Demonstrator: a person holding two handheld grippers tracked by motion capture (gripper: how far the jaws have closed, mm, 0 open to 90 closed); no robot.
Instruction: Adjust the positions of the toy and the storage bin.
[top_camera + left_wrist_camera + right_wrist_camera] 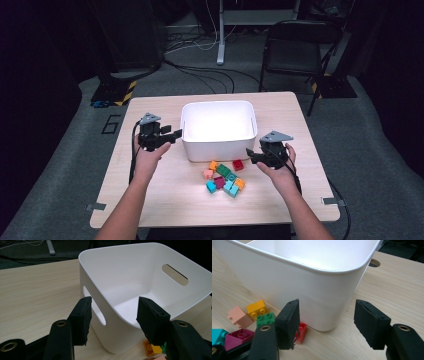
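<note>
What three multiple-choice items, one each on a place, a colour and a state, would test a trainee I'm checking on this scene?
1. Where do the blocks lie?
A. inside the bin
B. on the table in front of the bin
C. on the chair

2. What colour is the bin?
A. white
B. blue
C. black

3. How is the left gripper?
A. shut on a block
B. open, nothing between its jaws
C. shut on the bin's rim

Key: 1 B, the blocks sit on the table on the person's side of the bin; 2 A, its walls are white; 3 B, the jaws stand apart, empty.
</note>
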